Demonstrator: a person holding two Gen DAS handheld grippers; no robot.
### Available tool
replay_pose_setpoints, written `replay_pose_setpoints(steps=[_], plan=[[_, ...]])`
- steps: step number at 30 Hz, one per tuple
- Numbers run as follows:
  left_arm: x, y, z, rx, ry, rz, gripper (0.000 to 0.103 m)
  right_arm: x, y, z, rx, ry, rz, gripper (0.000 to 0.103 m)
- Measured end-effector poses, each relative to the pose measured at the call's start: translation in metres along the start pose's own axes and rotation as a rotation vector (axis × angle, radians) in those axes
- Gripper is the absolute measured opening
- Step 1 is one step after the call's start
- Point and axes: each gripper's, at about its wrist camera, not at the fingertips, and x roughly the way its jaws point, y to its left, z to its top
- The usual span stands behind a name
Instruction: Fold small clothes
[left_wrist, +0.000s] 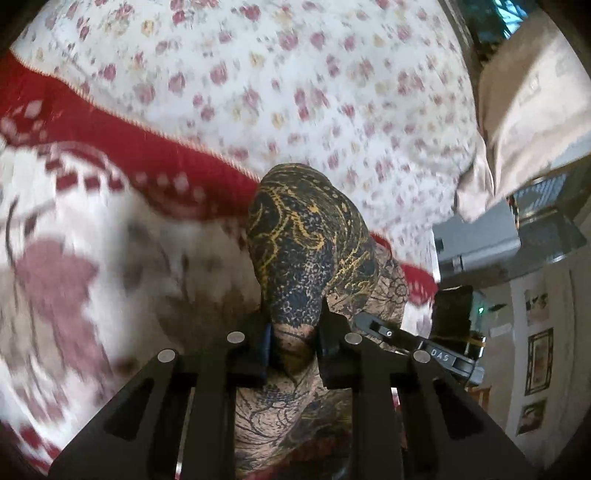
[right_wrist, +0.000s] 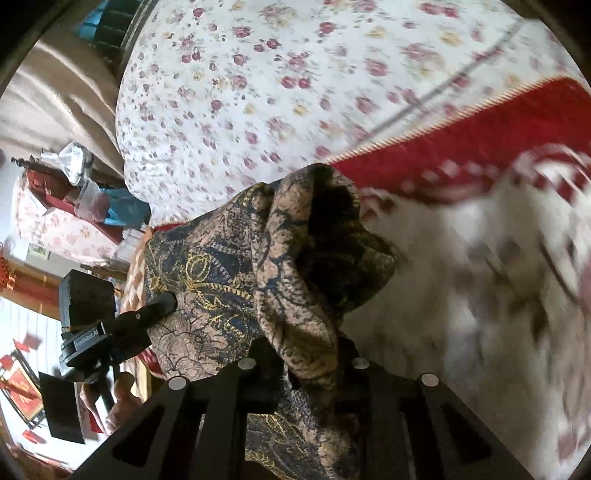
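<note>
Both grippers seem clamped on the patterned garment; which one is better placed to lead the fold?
Neither clearly. The left gripper and right gripper each pinch the patterned garment, bunched above the blanket. It likely needs both together.

1. The left gripper (left_wrist: 293, 345) is matte black, built of angular struts with long slot cut-outs.
2. Four round silver screw heads sit on top of its frame.
3. Its fingers (left_wrist: 264, 345) carry dark pads with a blue edge.
4. The right gripper (right_wrist: 308, 373) has the same black frame, slots and four silver screws.
5. Seen from the left wrist, the right gripper's body bears small white lettering, too small to read surely, and a black boxy camera block.
6. A bare hand (right_wrist: 122, 400) shows at the other gripper's handle; no sleeve is visible.
</note>
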Motion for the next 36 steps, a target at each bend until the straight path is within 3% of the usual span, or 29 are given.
replay_pose_setpoints(steps=[4,7,10,13,14,15,17,18,22,24,27,29,30,31,32,33,36], plan=[[0.027,0.021,0.056,-0.014,-0.017,0.014,0.017,0.036,-0.007,0.055,0.005,0.011,0.021,0.016],[0.053,0.043,0.079,0.003,-0.029,0.048,0.019,0.061,-0.022,0.084,0.022,0.018,0.042,0.016],[0.082,0.078,0.077,-0.027,-0.002,0.101,0.023,0.095,-0.045,0.086,0.05,0.056,0.034,0.017],[0.096,0.099,0.077,-0.064,0.037,0.216,0.032,0.119,-0.064,0.079,0.076,0.109,-0.001,0.021],[0.09,0.103,0.077,-0.084,0.027,0.195,0.033,0.113,-0.067,0.077,0.104,0.097,0.033,0.022],[0.079,0.104,0.076,-0.106,0.004,0.181,0.034,0.106,-0.066,0.074,0.112,0.089,0.036,0.026],[0.056,0.098,0.071,-0.095,-0.031,0.198,0.045,0.084,-0.06,0.065,0.097,0.064,-0.014,0.05],[0.042,0.092,0.064,-0.076,-0.047,0.228,0.053,0.073,-0.057,0.059,0.087,0.042,-0.046,0.055],[0.004,0.071,0.009,0.039,-0.056,0.291,0.058,0.036,-0.048,0.012,0.084,0.01,-0.081,0.052],[-0.002,0.069,-0.029,0.072,-0.026,0.288,0.058,0.023,-0.043,-0.024,0.071,0.002,-0.137,0.041],[0.014,0.072,-0.077,0.062,0.056,0.329,0.058,0.021,-0.05,-0.054,0.098,-0.002,-0.146,0.034],[0.024,0.068,-0.087,0.086,0.059,0.369,0.058,0.028,-0.059,-0.059,0.137,0.015,-0.146,0.018],[0.028,0.066,-0.087,0.114,0.055,0.409,0.057,0.032,-0.06,-0.058,0.137,0.03,-0.117,0.006],[0.033,0.065,-0.086,0.139,0.052,0.446,0.054,0.032,-0.06,-0.057,0.13,0.027,-0.112,0.005],[0.035,0.068,-0.085,0.13,0.049,0.451,0.025,0.031,-0.058,-0.057,0.127,0.021,-0.108,0.005],[0.035,0.072,-0.084,0.102,0.068,0.439,0.012,0.029,-0.057,-0.056,0.135,0.019,-0.077,0.005],[0.007,0.086,-0.08,0.004,0.017,0.314,0.007,0.015,-0.052,-0.063,0.169,-0.012,0.097,0.004]])
